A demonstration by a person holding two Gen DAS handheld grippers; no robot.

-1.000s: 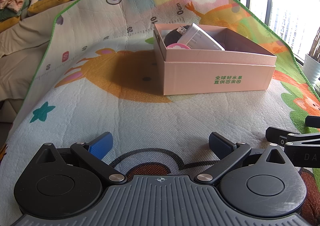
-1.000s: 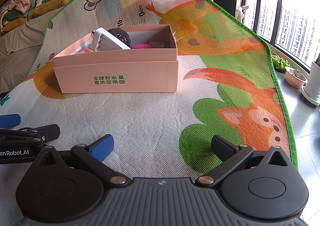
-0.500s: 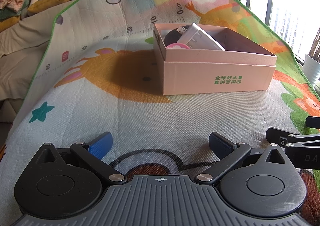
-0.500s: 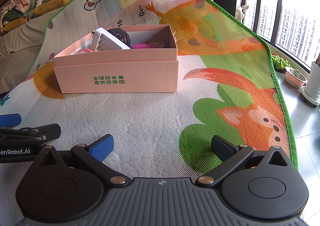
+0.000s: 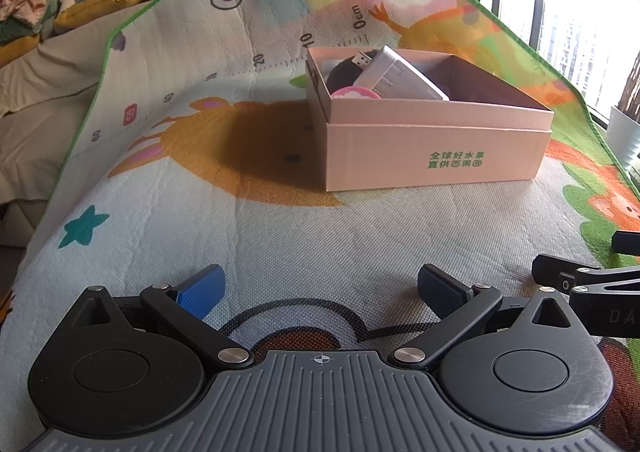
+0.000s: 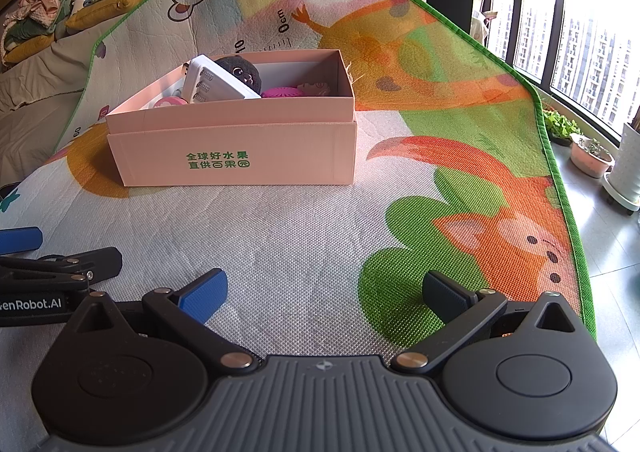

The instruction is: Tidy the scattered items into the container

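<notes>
Play mat point(image 5: 280, 236) with cartoon animals fills both views. Pink cardboard box point(image 5: 436, 148) sits on it, upper centre-right of the left wrist frame, upper left-centre of the right wrist frame point(image 6: 232, 156). Inside, leaning on the rim: white power strip point(image 6: 218, 86), black plush ball point(image 6: 242, 72), pink round items, kind unclear. Left tongs point(image 5: 320, 288) spread wide, nothing between the pads. Right tongs point(image 6: 324, 292) likewise wide apart, gripping nothing, low over the mat.
</notes>
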